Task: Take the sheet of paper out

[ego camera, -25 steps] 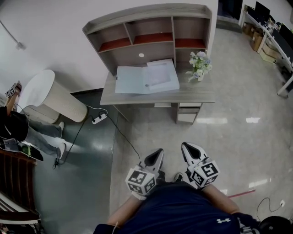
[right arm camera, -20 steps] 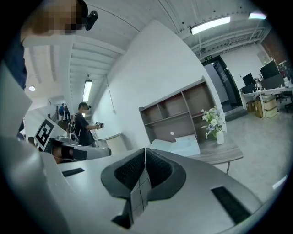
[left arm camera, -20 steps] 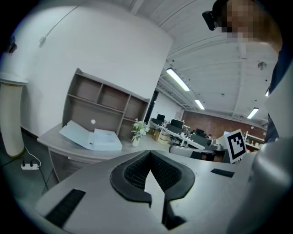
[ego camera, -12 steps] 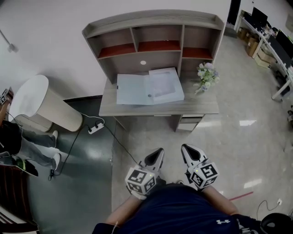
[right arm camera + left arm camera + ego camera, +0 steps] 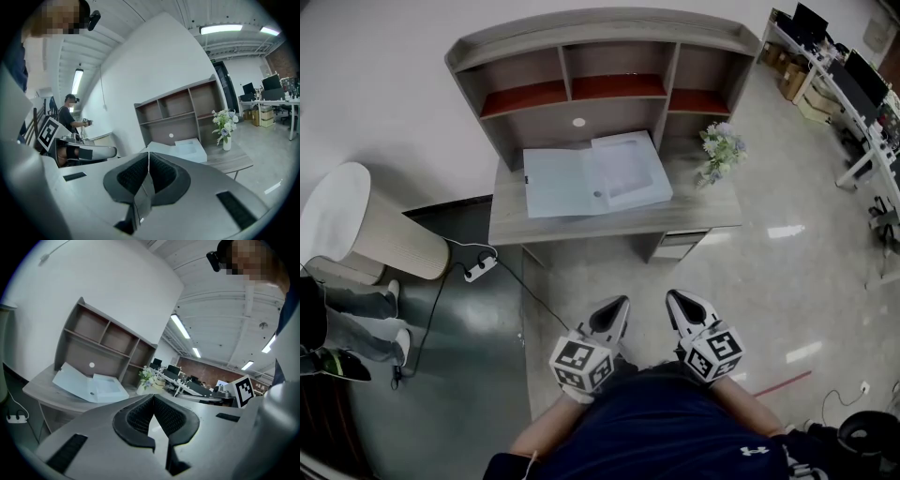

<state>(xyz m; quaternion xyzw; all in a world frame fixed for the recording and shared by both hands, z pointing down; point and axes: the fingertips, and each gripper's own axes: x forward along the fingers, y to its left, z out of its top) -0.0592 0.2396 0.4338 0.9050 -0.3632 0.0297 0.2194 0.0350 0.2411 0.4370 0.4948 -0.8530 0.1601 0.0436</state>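
A pale blue folder (image 5: 592, 175) lies open on the wooden desk (image 5: 694, 213); it also shows in the left gripper view as the folder (image 5: 89, 384) and in the right gripper view as the folder (image 5: 180, 148). A white sheet of paper (image 5: 628, 174) rests in its right half. My left gripper (image 5: 619, 304) and right gripper (image 5: 673, 299) are side by side over the floor, well short of the desk, pointing toward it. Both are shut with nothing between the jaws, as the left gripper (image 5: 153, 397) and right gripper (image 5: 148, 153) show in their own views.
The desk carries a hutch of shelves (image 5: 581, 70) and a vase of flowers (image 5: 718, 150) at its right end. A round white bin (image 5: 356, 225) stands to the left, with a power strip (image 5: 478, 269) and cable on the floor. Office desks with monitors (image 5: 848, 84) line the far right.
Both grippers have moved forward toward the desk, still shut. The desk looks slightly larger, and the person at the left edge has slid mostly out of the head view.
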